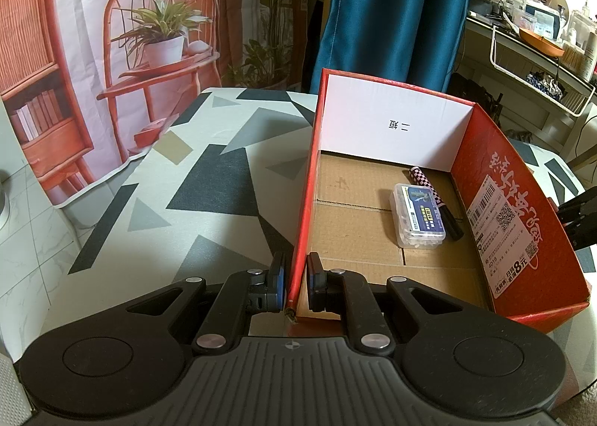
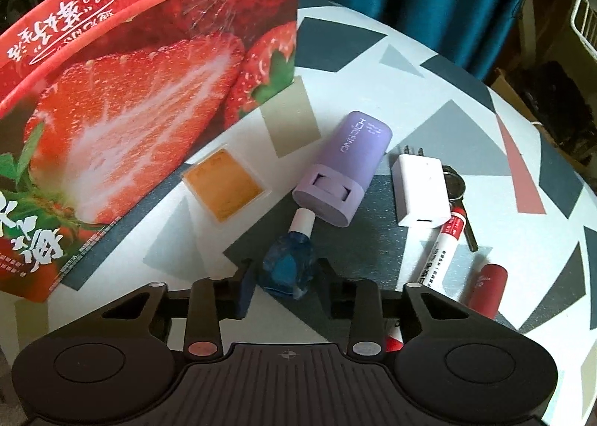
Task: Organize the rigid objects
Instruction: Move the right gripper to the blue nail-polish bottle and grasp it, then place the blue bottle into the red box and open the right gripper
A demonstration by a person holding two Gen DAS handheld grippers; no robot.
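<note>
My left gripper (image 1: 296, 276) is shut on the near end of the left wall of the red strawberry box (image 1: 500, 202). On the box's cardboard floor lie a clear plastic case (image 1: 418, 217) with a blue label and a checkered marker (image 1: 429, 194). In the right wrist view the same box (image 2: 149, 90) stands at the left. My right gripper (image 2: 285, 286) points down over the table, and a small blue bottle (image 2: 287, 269) with a white cap lies between its pads. A thin gap shows at the left pad.
Beside the bottle on the patterned tablecloth lie a purple cylinder case (image 2: 343, 172), a clear square tub (image 2: 225, 185) with orange filling, a white charger (image 2: 423, 194), a key (image 2: 457, 187), a white-and-red marker (image 2: 444, 246) and a red tube (image 2: 487, 288). A blue curtain (image 1: 391, 15) hangs behind.
</note>
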